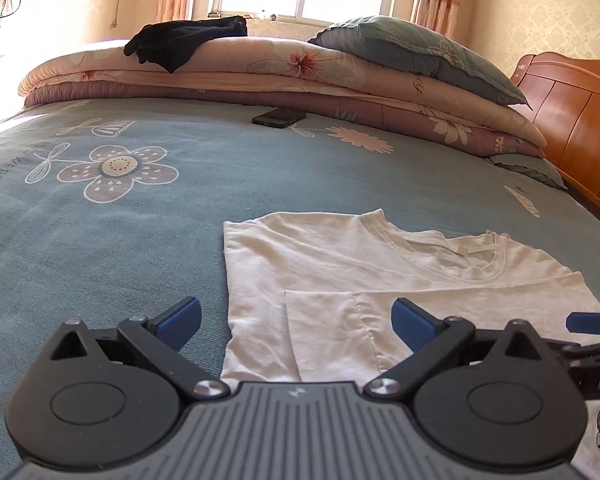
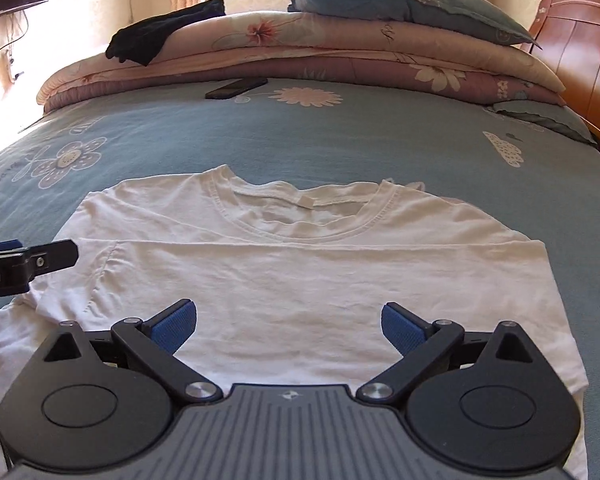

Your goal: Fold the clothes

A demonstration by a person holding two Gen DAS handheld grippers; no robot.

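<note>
The T-shirt (image 2: 284, 264) lies flat on the blue sheet (image 1: 100, 248), neck opening toward the far side of the bed, both sleeves folded in across the chest. Its collar label faces up.

Right gripper (image 2: 289, 326): jaws spread wide, nothing between the pads. It hangs above the shirt's lower middle, pointing toward the collar, with the cloth showing flat and undisturbed in the gap between the fingers. No pad presses on the fabric.

Left gripper (image 1: 296, 324): jaws likewise spread wide and released. It sits over the shirt's left edge; its left finger (image 1: 180, 322) is above bare sheet, its right finger over the folded sleeve (image 1: 324, 328). The shirt's side edge runs up between the two fingers. Whether the fingers touch the cloth cannot be told.

The two grippers stand side by side, near each other; each one's tip shows at the margin of the other's view.

Beyond the shirt, well apart from it: a phone (image 1: 279, 117) on the sheet, just before a stack of folded quilts (image 1: 260, 80). A dark garment (image 1: 184, 40) and a pillow (image 1: 420, 56) lie on the quilts. A wooden headboard (image 1: 572, 120) stands at right.
</note>
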